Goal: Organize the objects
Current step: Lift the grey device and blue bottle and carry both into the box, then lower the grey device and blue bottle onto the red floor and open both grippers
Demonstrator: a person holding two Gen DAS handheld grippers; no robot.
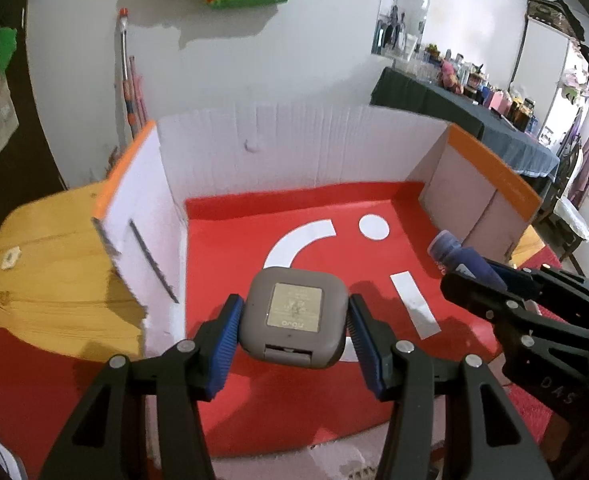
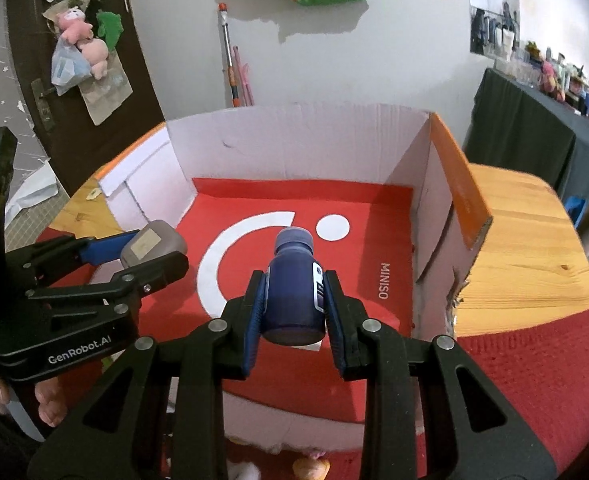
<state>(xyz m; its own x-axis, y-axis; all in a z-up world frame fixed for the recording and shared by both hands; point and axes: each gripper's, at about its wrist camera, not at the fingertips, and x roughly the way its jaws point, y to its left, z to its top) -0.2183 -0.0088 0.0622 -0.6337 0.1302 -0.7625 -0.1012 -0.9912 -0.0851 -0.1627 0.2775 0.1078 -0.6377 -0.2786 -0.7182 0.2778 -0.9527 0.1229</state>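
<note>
Now grey case between left tool pads

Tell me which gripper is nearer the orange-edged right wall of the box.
Right. The right gripper, holding the blue bottle, is beside that wall; the left gripper, holding the grey case, is farther left.

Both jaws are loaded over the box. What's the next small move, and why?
Probably lower the left gripper toward the red floor of the box and release the grey square case. It is clamped between the jaws above bare floor, while the right gripper holds the blue bottle beside it.
</note>
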